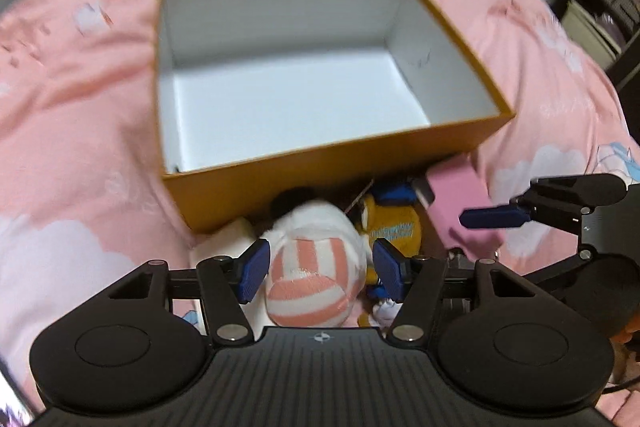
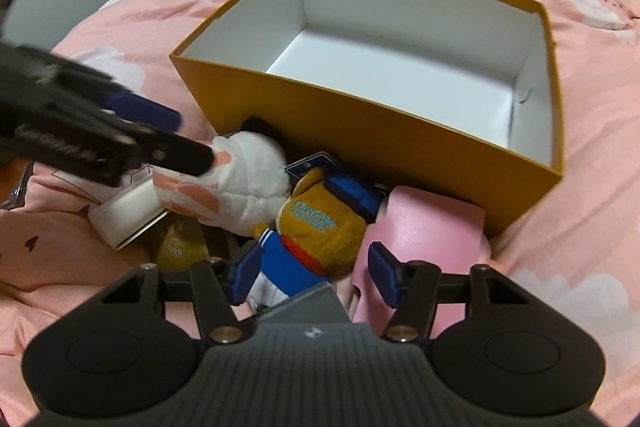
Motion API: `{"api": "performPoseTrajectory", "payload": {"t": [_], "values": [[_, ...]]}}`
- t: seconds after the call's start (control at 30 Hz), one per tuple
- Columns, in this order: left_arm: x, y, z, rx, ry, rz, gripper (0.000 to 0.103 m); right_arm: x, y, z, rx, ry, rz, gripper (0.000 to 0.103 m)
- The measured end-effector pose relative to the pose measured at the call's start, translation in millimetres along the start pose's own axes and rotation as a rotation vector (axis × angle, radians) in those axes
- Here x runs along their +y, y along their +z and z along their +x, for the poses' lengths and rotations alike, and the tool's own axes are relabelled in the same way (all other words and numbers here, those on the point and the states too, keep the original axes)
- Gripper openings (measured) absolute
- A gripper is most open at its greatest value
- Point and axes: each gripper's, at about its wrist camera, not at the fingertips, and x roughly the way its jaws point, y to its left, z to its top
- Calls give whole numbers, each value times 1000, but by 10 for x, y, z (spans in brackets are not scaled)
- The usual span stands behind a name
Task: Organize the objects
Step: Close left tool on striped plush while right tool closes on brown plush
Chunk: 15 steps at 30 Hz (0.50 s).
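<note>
Here: both grippers hang over a heap of small things on the pink bed cover [image 1: 80, 155], against the near wall of the box [image 1: 332, 163].
Box: orange outside, white inside, nothing in it; it lies further from the person than the heap, its near wall touching the toys.
Left gripper [image 1: 318, 269]: the jaws stand part open around the striped plush [image 1: 308, 279]. The left pad seems just at its side, the right pad a little apart. I cannot tell if they press yet; the picture is blurred.
Striped plush: white with pink stripes, at the left end of the heap. Its long axis runs away from the gripper toward the box, so the fingers cross it at its rounded near end.
Right gripper [image 2: 312, 277]: the jaws stand part open over the blue lower part of the brown plush [image 2: 320, 227]. The pads do not seem to press on it; a dark gray block just under the camera hides part of the gap.
Brown plush: in the middle of the heap, between the striped plush and the pink case [image 2: 420, 231]. It lies slanted, head toward the box.
Nearer hand: the left for the striped plush, the right for the brown one.
Likely step: I judge that each gripper must close on its toy, then lift it over the near wall into the box.
Risk: soft toys may slip, or drag a neighbour with them.
</note>
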Motion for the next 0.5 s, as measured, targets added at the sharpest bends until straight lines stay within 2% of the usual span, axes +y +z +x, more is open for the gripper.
{"api": "performPoseTrajectory", "payload": {"t": [0.2, 0.37, 0.5], "values": [[164, 213, 339, 173, -75, -21, 69, 13, 103, 131, 39, 26, -22, 57], [227, 334, 514, 263, -115, -34, 70, 39, 171, 252, 85, 54, -35, 56], [249, 385, 660, 323, -134, -52, 70, 67, 234, 388, 137, 35, -37, 56]]}}
